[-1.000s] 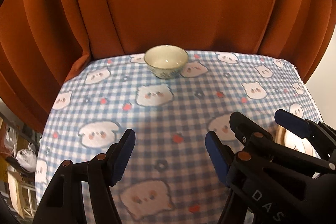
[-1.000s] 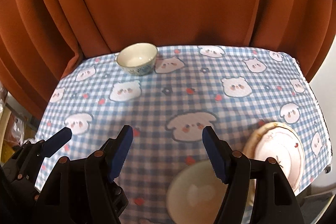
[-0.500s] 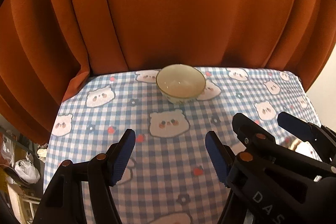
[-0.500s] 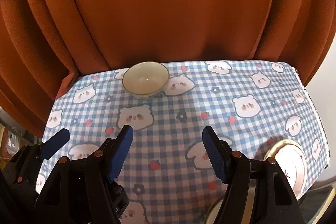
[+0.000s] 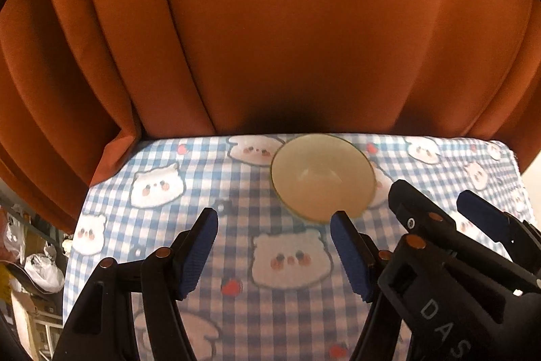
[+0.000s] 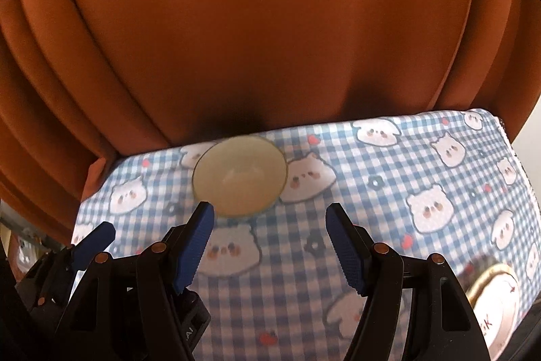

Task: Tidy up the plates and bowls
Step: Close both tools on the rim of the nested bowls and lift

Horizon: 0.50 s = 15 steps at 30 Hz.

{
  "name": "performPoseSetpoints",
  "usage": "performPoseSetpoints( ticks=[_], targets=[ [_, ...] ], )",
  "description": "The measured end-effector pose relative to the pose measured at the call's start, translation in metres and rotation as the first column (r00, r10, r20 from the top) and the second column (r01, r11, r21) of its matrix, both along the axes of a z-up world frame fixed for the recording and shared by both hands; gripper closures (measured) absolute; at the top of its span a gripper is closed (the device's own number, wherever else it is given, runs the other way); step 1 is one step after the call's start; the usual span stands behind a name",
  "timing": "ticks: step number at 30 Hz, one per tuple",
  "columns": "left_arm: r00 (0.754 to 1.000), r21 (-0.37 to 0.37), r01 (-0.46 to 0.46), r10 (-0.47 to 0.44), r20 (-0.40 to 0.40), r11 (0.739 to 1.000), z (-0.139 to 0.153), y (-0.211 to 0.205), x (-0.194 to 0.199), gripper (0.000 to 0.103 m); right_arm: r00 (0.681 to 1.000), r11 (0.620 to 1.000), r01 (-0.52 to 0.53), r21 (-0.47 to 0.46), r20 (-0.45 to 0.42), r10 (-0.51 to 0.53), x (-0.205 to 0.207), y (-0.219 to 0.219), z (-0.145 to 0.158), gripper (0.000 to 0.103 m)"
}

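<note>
Both views carry risk: from the left wrist, the left gripper (image 5: 274, 227) has its fingers spread with nothing between them, and the small cream bowl (image 5: 323, 176) sits at the bench's far edge against the orange curtain (image 5: 270, 39), so a push might shove it into the folds or off the checked tablecloth (image 5: 162, 225). From the right wrist, the right gripper (image 6: 268, 224), equally open and empty, crowds the same bowl, and the gold-rimmed plate (image 6: 493, 303) overhangs near the corner, where a bump could tip it.
</note>
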<state>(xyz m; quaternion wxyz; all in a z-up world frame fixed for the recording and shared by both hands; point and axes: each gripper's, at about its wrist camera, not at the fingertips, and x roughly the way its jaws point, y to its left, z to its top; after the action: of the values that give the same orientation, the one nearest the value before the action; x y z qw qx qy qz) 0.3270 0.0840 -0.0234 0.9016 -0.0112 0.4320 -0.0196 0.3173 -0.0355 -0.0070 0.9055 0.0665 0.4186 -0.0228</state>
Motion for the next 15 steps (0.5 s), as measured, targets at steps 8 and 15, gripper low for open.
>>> performPoseSetpoints(
  ticks=[8, 15],
  targets=[
    [0.998, 0.015, -0.062, 0.062, -0.021, 0.998, -0.037, 0.001, 0.049, 0.032, 0.999, 1.000, 0.013, -0.015, -0.034, -0.013, 0.055, -0.002, -0.035, 0.031],
    [0.994, 0.002, -0.091, 0.091, -0.056, 0.996, -0.068, 0.003, 0.079, 0.042, 0.998, 1.000, -0.009, -0.025, -0.065, 0.007, 0.093, 0.002, -0.066, 0.034]
  ],
)
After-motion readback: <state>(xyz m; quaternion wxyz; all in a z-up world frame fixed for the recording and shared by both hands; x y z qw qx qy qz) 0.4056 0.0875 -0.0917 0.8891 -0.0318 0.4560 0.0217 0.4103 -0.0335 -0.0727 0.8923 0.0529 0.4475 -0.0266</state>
